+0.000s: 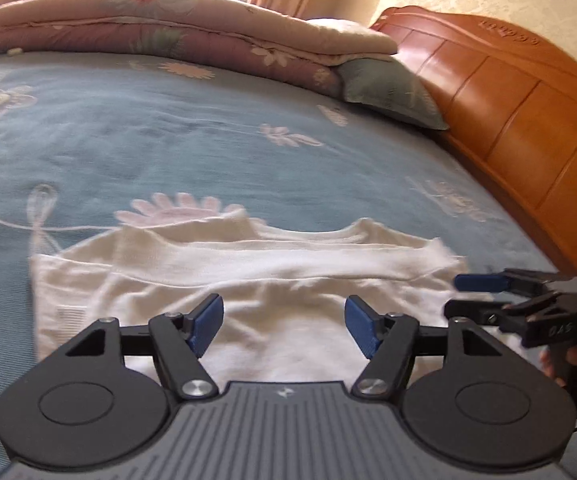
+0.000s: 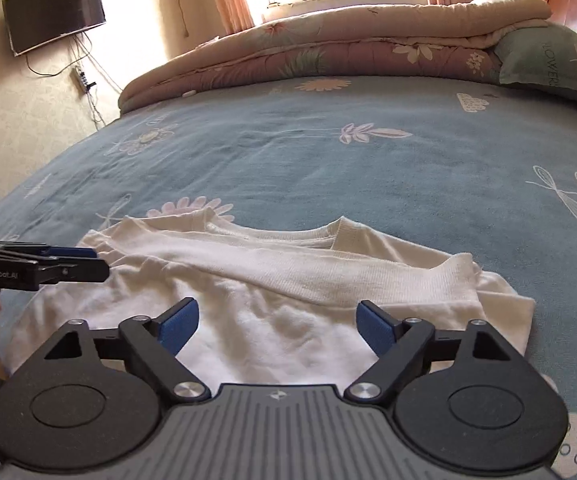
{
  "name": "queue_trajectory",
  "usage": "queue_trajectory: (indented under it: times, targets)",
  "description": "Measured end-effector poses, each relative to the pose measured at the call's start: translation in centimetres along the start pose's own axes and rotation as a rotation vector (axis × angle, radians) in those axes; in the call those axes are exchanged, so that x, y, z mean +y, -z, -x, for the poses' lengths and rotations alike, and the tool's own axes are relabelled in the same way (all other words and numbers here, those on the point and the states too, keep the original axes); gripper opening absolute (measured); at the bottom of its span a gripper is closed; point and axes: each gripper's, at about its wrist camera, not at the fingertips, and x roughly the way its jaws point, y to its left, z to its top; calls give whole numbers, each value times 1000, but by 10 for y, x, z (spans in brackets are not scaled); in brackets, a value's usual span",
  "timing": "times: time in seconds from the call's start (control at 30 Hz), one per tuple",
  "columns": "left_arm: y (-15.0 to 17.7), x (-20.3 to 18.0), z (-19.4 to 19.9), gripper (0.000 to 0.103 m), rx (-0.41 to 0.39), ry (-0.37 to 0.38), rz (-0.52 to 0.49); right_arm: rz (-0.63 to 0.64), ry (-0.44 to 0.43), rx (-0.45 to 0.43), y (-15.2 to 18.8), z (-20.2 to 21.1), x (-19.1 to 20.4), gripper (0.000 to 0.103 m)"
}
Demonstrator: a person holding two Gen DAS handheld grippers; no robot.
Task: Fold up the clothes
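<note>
White knit garment (image 1: 248,280) lay part-folded on the bed's (image 2: 328,152) near edge; left claw (image 1: 284,328) and right claw (image 2: 278,326) hung released, advisably regripping matching corners, lifting evenly.

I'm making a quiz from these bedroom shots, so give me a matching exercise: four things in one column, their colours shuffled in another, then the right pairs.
Things:
1. garment
2. bedspread
3. headboard
4. television

Colours:
A. orange-brown wood
B. black
C. cream white
D. blue with pale flowers

Pairs: 1-C, 2-D, 3-A, 4-B
</note>
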Motion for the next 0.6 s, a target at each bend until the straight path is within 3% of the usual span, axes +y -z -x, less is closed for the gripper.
queue_trajectory:
  times: [0.07,0.1,0.2,0.27,0.33,0.53,0.6]
  targets:
    - [7,-8,-9,75,15,59,23,-17,-16,21,11,5,-2,98]
    - [10,-10,-14,75,34,40,33,-27,-2,31,16,5,-5,99]
    - [23,-7,-19,73,63,-111,38,-60,115,40,34,9,-18,100]
    - [22,-4,-9,73,57,-102,79,-85,140,33,40,19,-25,103]
    - [16,-6,-2,73,49,-91,114,-97,97,13,37,24,-21,103]
    - [5,-25,-12,74,21,155,221,-76,-101,-26,31,20,8,103]
    - [13,-22,-21,75,82,118,238,-41,-137,1,37,9,20,103]
